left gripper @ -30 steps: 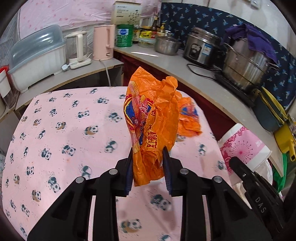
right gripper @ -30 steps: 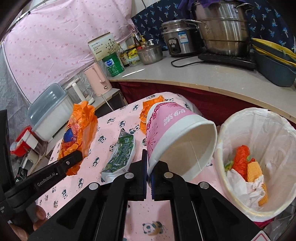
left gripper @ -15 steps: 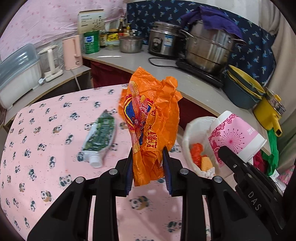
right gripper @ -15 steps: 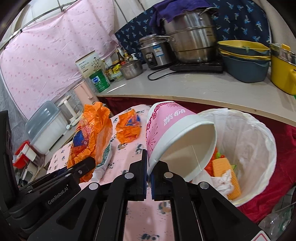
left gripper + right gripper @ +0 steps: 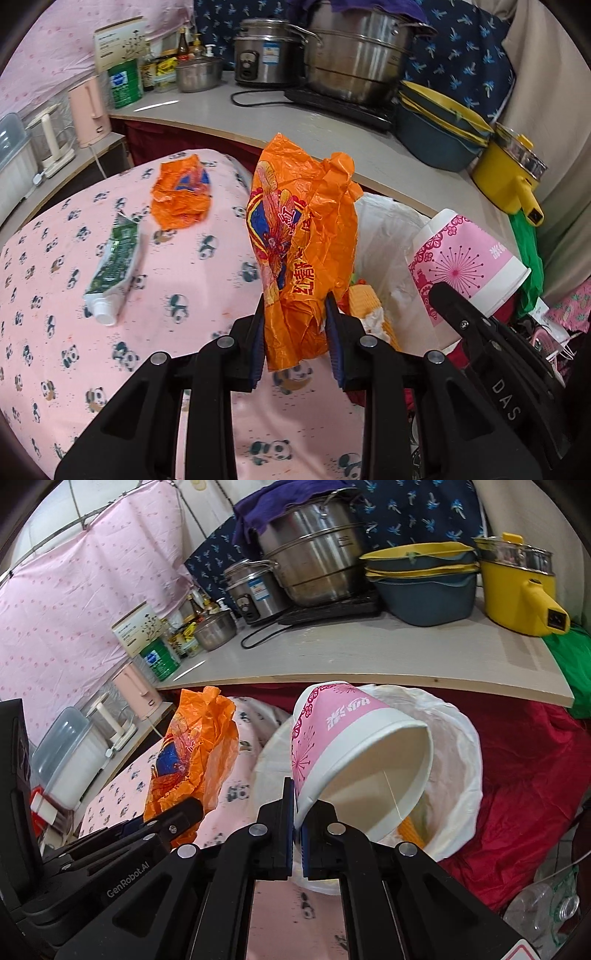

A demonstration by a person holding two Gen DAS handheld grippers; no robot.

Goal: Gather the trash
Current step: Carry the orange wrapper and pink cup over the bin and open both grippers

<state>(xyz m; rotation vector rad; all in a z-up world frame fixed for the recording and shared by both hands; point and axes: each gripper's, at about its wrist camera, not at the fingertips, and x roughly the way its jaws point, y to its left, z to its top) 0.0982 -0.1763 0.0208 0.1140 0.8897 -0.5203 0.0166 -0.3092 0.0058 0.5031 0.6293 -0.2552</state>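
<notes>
My left gripper (image 5: 297,343) is clamped on a crumpled orange plastic snack wrapper (image 5: 304,258); its long axis runs upright out of the jaws, the torn, wrinkled top pointing up and away from me, the lower end hanging just below the blue pads; the film is thin and glossy, printed with red, blue and yellow graphics and creased all over; it sits above the near edge of the pink panda-print tablecloth (image 5: 55,332), just beside the bin. My right gripper (image 5: 297,821) is pinched tight on the rim of a pink and white paper cup (image 5: 347,753); the cup lies tilted on its side, its base pointing up and away toward the counter, its open mouth facing down and to the right; the wall is smooth card with a pink floral and starburst pattern, a white band at the rim and a plain cream inside with one seam line; it hangs over the round bin lined with a white plastic bag (image 5: 461,760), which stands at the table's edge against red cloth. On the tablecloth lie a flattened green and white tube (image 5: 112,266), its white cap toward me, and a second crumpled orange wrapper (image 5: 181,195) beyond it, the two near each other but apart.
</notes>
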